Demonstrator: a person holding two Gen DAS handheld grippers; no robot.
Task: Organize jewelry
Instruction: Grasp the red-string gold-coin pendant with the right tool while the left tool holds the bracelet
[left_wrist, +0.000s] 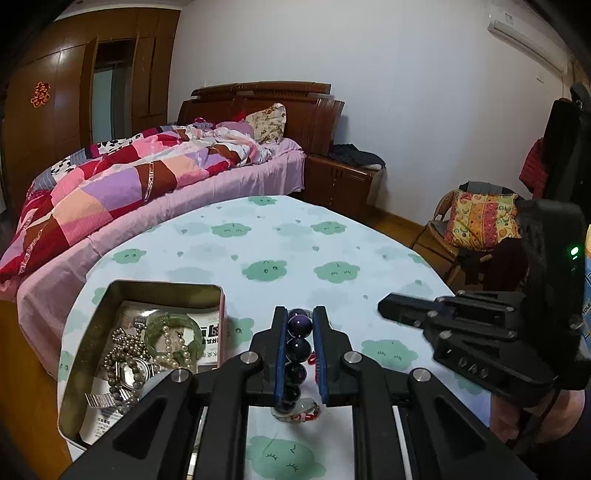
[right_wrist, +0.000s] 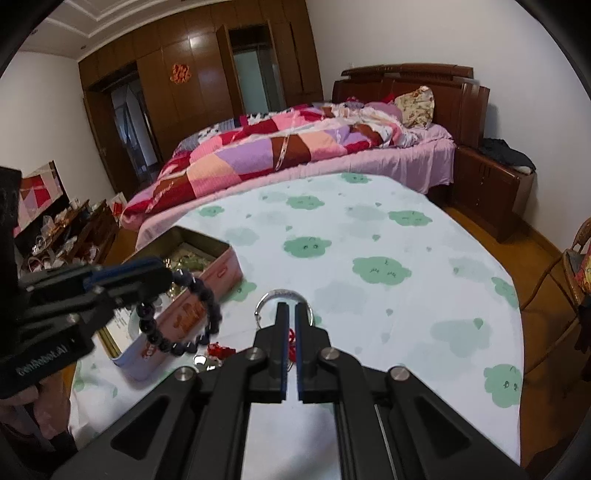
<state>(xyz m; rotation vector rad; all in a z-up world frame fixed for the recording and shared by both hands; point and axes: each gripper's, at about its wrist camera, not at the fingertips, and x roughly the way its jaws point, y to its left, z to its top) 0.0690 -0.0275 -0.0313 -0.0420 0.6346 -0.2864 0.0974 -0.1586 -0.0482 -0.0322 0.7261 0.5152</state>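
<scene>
My left gripper (left_wrist: 300, 314) is shut on a dark purple bead bracelet (left_wrist: 296, 345) and holds it above the table, just right of the open tin box (left_wrist: 110, 295). The bracelet hangs from it in the right wrist view (right_wrist: 195, 314), over the box's pink side wall (right_wrist: 192, 306). The box holds a green bangle (left_wrist: 173, 330), pearls, a watch and bead chains. My right gripper (right_wrist: 291, 308) is shut on a silver bangle (right_wrist: 284, 295) with a red cord (right_wrist: 292, 336). It also shows in the left wrist view (left_wrist: 388, 308).
The table has a pale cloth with green cloud prints (right_wrist: 369, 240). A small red-and-clear trinket (left_wrist: 299, 410) lies on the cloth under my left gripper. A bed (left_wrist: 147, 177) stands behind the table and a chair with a cushion (left_wrist: 480, 221) to the right.
</scene>
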